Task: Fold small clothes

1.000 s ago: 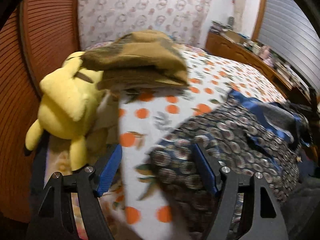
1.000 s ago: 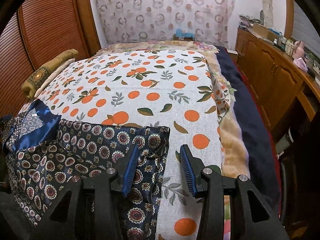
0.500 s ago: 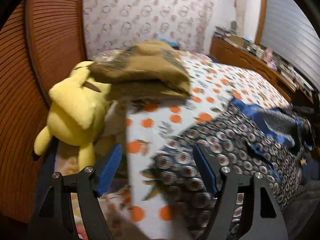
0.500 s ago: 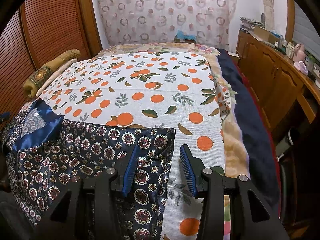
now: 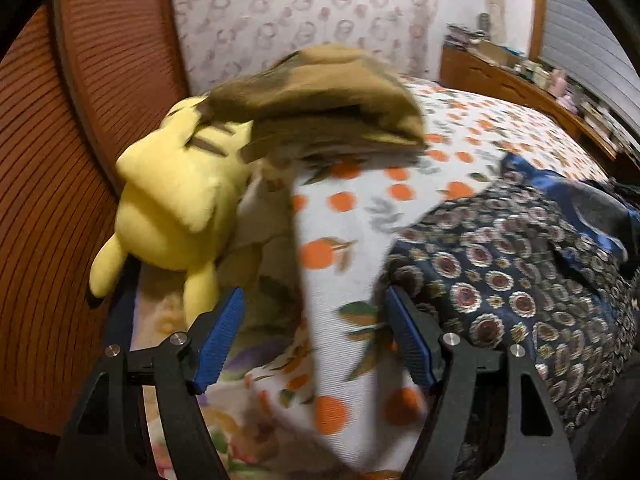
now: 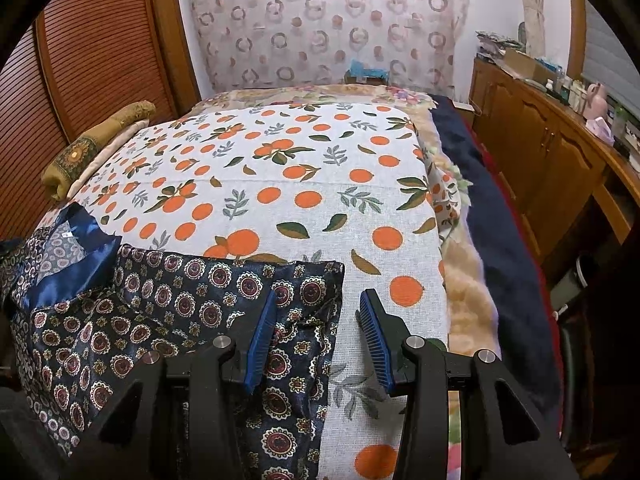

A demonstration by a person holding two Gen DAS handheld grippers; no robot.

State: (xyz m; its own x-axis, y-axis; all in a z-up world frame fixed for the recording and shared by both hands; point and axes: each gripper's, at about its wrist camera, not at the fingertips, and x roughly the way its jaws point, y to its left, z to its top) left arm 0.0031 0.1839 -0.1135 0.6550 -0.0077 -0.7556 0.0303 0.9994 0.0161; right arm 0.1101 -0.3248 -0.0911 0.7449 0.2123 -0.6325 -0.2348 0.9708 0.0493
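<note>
Orange-printed cloth covers the bed (image 6: 320,184) that fills the middle of both views, with a patterned curtain (image 6: 328,24) across the top and slatted wooden doors (image 6: 92,64) at the upper left. My task's thing, a navy medallion-print garment (image 6: 172,312) with a blue satin collar (image 6: 60,276), lies spread over the lower left of the right wrist frame. My right gripper (image 6: 318,336) hangs over its right edge, jaws apart and gripping nothing: one blue pad over the fabric, the other over bare bedcloth. In the left wrist frame the same garment (image 5: 520,280) sits at the right. My left gripper (image 5: 316,340) is wide open at the bottom, empty, straddling the bedcloth. A yellow plush toy (image 5: 176,200) lies at the left beneath an olive folded blanket (image 5: 320,104).
</note>
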